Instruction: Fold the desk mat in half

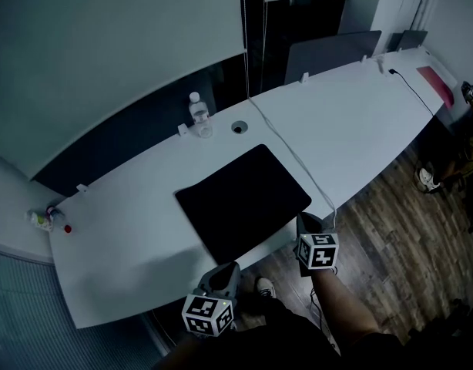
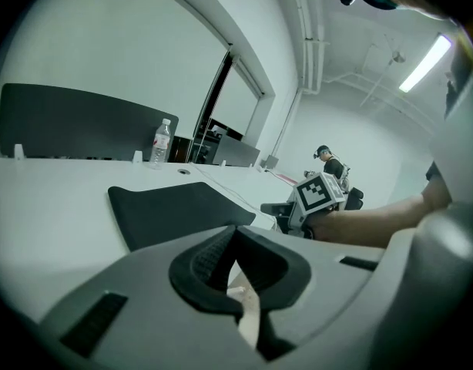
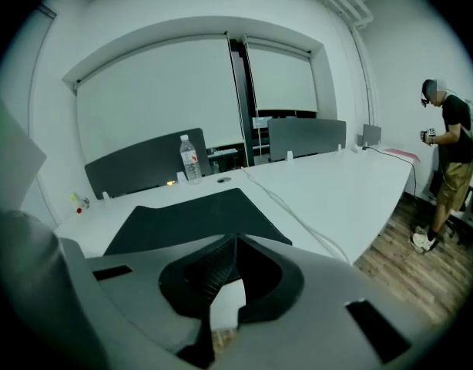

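The black desk mat [image 1: 243,200] lies flat and unfolded on the white desk [image 1: 367,129], its near edge at the desk's front edge. My left gripper [image 1: 225,270] hovers off the desk's front edge, just below the mat's near left corner. Its jaws are shut with nothing between them. My right gripper [image 1: 306,221] is at the mat's near right corner, also shut and empty. In the left gripper view the mat [image 2: 175,206] lies ahead of the jaw tips [image 2: 235,228], with the right gripper's marker cube [image 2: 320,193] to the right. The right gripper view shows the mat [image 3: 192,216] beyond its jaw tips [image 3: 235,239].
A water bottle [image 1: 199,116] and a cable hole [image 1: 238,127] sit behind the mat. A white cable [image 1: 296,154] runs along the mat's right side to the desk's front edge. Small items [image 1: 47,219] lie at the left end, a pink sheet [image 1: 437,85] far right. A person [image 3: 449,168] stands on the wooden floor.
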A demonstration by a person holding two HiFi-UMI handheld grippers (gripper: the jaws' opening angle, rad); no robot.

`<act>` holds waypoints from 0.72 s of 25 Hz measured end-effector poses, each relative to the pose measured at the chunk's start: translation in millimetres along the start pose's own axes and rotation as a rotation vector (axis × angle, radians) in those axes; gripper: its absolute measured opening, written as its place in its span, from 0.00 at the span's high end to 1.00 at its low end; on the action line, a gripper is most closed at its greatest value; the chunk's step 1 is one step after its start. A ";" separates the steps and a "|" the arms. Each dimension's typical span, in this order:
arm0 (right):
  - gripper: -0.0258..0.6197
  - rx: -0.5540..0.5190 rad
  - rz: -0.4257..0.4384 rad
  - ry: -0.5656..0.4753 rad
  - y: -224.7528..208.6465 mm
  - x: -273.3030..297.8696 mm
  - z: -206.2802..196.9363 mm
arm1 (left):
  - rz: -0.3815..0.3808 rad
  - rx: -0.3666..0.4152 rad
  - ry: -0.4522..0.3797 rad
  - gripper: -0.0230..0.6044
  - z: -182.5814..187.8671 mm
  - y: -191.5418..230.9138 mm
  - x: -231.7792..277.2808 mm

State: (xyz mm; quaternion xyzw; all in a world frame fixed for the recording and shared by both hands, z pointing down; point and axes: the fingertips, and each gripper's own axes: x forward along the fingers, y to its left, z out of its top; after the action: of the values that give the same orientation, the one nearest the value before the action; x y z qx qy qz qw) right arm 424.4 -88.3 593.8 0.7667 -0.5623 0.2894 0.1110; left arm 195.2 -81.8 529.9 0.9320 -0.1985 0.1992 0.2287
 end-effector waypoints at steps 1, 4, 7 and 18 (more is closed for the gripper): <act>0.91 0.008 0.010 -0.018 9.9 -7.2 1.1 | -0.005 0.007 -0.004 0.95 -0.5 2.1 -7.8; 0.92 0.031 0.041 -0.058 42.5 -26.0 1.7 | -0.009 0.028 -0.018 0.95 -3.3 12.3 -31.4; 0.92 0.050 0.088 -0.081 79.1 -44.9 -0.9 | 0.003 0.031 -0.029 0.96 -6.3 22.3 -55.7; 0.92 0.058 0.196 -0.140 188.0 -122.2 -15.4 | -0.006 0.029 -0.054 0.95 -24.2 36.0 -132.9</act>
State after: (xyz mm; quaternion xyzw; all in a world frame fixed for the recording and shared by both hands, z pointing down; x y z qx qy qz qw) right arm 220.9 -47.7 507.6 0.7291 -0.6324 0.2608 0.0203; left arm 60.0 -62.0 500.7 0.9409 -0.1991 0.1761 0.2101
